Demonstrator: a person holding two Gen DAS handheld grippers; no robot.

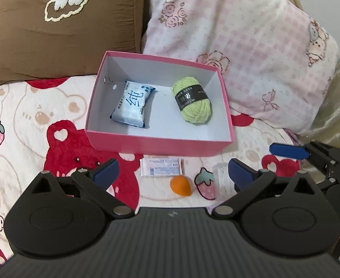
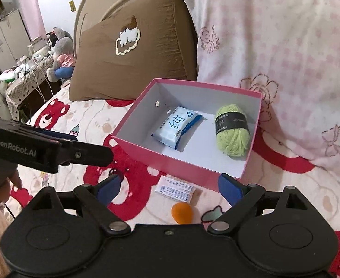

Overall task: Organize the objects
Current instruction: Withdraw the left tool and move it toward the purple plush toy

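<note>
Nearest the left wrist camera, the left gripper stands with jaws spread wide and nothing between the pads. Just ahead of it on the bed lie an orange egg-shaped sponge, a small flat packet and a clear plastic piece beside the right-hand pad. Beyond them the pink box already holds a tissue pack and a green yarn ball. At the right edge of this view the right gripper is also open and empty.

From the right wrist camera, the right gripper gapes over the same sponge and packet, which lie between the jaws and the box's near wall. The left gripper sits off to the left. Both hands look about equally close to the loose items; the packet's long side runs along the box wall.
</note>
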